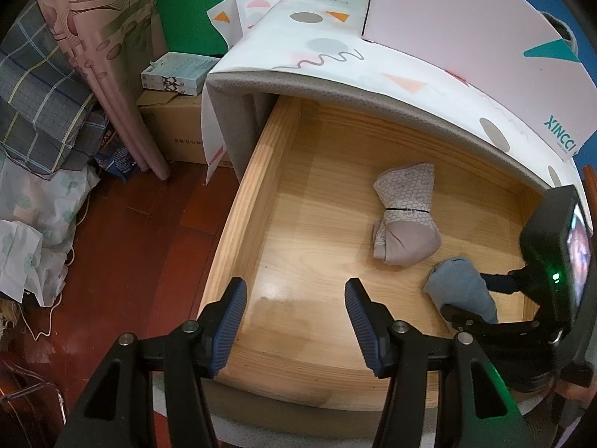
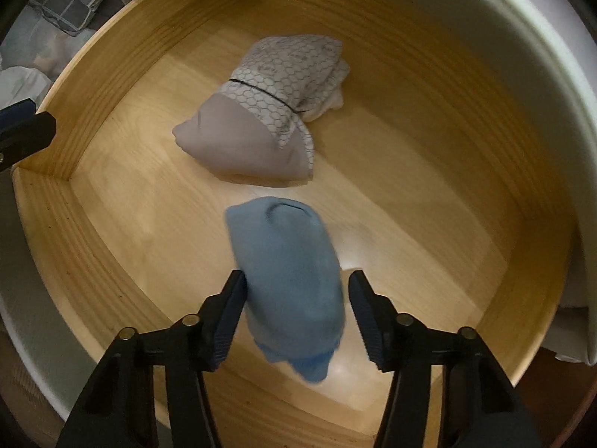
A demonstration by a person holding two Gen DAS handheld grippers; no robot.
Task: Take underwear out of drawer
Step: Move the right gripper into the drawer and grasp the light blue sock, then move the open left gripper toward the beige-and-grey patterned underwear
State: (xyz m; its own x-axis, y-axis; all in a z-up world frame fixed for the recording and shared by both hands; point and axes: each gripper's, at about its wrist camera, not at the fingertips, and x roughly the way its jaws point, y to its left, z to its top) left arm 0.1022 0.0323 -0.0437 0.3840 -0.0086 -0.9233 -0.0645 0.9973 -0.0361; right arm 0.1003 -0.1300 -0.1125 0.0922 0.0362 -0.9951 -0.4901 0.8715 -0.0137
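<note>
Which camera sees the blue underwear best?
The right wrist view: the blue underwear fills the middle, between the right gripper fingers. In the left wrist view the blue underwear is small, near the right edge, partly hidden by that gripper.

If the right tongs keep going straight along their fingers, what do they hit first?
The blue underwear, already lying between the right tongs. Past it is the drawer floor; depth is unclear.
</note>
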